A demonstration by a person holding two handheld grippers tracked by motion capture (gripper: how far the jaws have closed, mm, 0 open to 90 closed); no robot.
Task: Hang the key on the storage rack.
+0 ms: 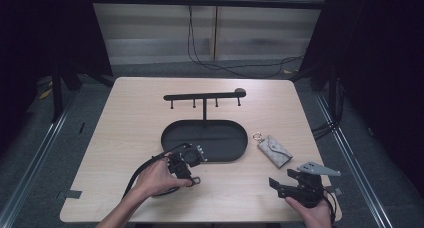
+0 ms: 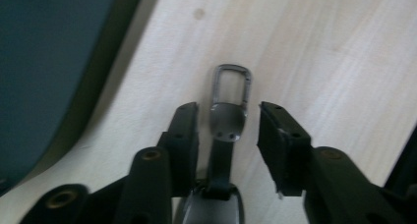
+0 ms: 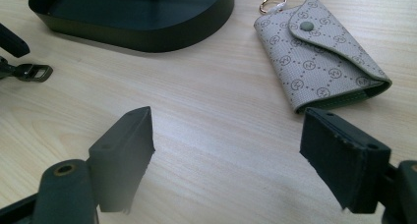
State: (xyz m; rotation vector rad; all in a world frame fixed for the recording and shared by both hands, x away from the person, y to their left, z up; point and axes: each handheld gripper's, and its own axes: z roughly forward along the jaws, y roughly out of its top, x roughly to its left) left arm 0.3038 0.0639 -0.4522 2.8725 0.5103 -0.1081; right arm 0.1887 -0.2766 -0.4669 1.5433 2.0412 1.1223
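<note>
**Left gripper astride a metal clasp beside the tray**

Left gripper (image 1: pixel 192 177) sits low on the light wooden table (image 1: pixel 125 138), just in front of the black oval metal tray (image 1: pixel 172 138). In the left gripper view, a small grey metal clasp with a rectangular loop (image 2: pixel 232 86) lies flat on the wood between its two black jaws. A dark strap runs back from the clasp under the gripper. Jaws stand apart; a strip of table shows on each side of the clasp, so the pads are not pressing on it. The tray edge lies off to the left in that view.

Right gripper (image 1: pixel 284 182) rests near the front right of the table. Jaws wide apart, bare wood between them. A grey patterned fabric key pouch with a gold ring (image 3: pixel 319 52) lies just beyond them, flap snapped shut.

A black T-shaped hook stand (image 1: pixel 204 95) rises behind the tray.
</note>
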